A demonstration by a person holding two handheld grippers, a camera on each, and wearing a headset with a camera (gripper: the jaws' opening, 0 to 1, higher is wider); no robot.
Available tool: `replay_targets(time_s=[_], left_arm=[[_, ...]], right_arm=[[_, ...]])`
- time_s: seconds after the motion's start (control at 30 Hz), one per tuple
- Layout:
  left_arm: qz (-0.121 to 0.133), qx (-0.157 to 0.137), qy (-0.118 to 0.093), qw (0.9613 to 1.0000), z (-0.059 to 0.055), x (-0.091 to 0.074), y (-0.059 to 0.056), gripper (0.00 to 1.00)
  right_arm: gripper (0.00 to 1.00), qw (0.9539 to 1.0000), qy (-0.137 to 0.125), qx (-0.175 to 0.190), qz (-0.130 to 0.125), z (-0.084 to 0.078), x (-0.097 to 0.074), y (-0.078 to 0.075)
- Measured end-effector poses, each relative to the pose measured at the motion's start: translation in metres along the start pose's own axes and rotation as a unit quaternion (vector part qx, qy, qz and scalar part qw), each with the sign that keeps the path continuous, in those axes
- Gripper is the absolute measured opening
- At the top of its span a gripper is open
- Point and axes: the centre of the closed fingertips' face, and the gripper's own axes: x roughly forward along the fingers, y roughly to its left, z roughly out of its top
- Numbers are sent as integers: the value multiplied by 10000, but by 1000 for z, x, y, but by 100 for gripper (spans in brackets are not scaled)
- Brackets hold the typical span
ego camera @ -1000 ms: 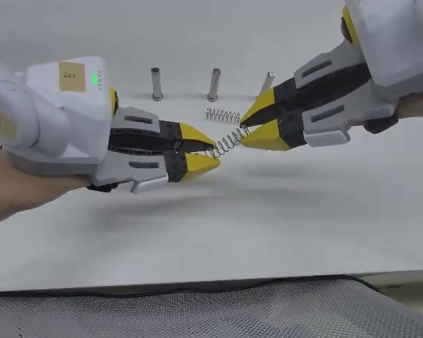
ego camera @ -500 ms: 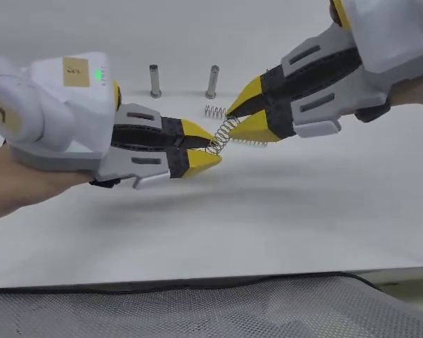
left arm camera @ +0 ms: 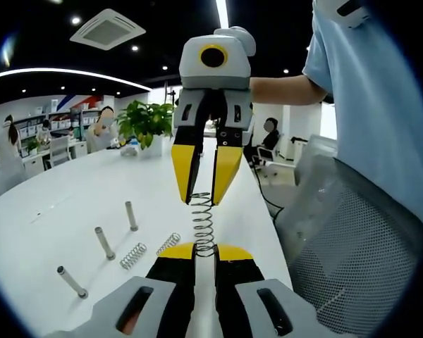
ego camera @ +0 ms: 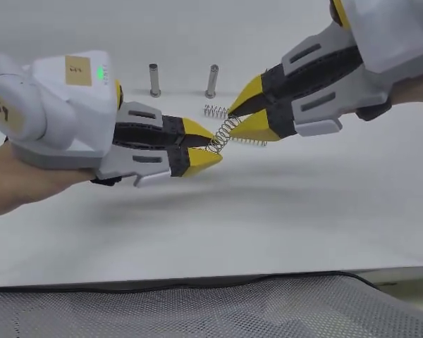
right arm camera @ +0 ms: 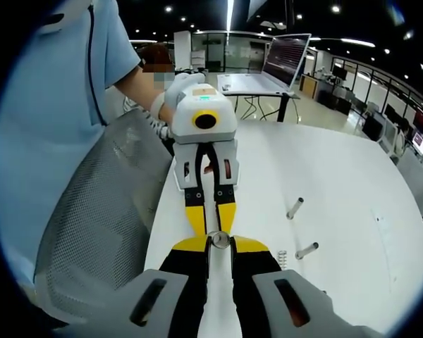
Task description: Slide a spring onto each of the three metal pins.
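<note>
Carrying the whole job, the white table [ego camera: 282, 211] lies broad under everything. Above it in the head view, the left claw [ego camera: 215, 148] reaches in from the left with its jaws clamped on the lower end of a spring [ego camera: 222, 135]. The right claw [ego camera: 233, 123] slants down from the upper right, pinching the upper end. Behind them the pins [left arm camera: 104, 242] stand upright in a row, three of them in the left gripper view, all bare. Near the pins two loose springs [left arm camera: 133, 255] lie on the table. The held spring spans the gap between the claw tips, clear of the table. This looks like a re-grip, to end with one claw holding the spring and its bore free. To do it well, one claw should let go before the other pulls, lest the coils stretch or kink. The claw that keeps the spring should pinch the coils from the side near one end, leave the far end open, line the axis up over a pin's top, and lower straight
</note>
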Motion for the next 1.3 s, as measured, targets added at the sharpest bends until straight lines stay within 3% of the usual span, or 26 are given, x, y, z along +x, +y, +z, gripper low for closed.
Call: replay_targets(time_s=[0.37, 0.63, 1.03, 1.3], left_arm=[[-62, 103, 101, 9999, -1, 0, -2, 2], [-143, 360, 354, 9986, -6, 1, -4, 2], [-149, 501, 420, 9977, -2, 4, -2, 2], [-160, 520, 394, 9977, 1, 6, -3, 2]], right_arm=[[21, 9997, 189, -129, 24, -1, -3, 0], [21, 9958, 676, -557, 276, -2, -4, 4], [17, 9898, 1024, -869, 480, -8, 6, 7], [14, 9891, 1085, -835, 539, -12, 10, 8]])
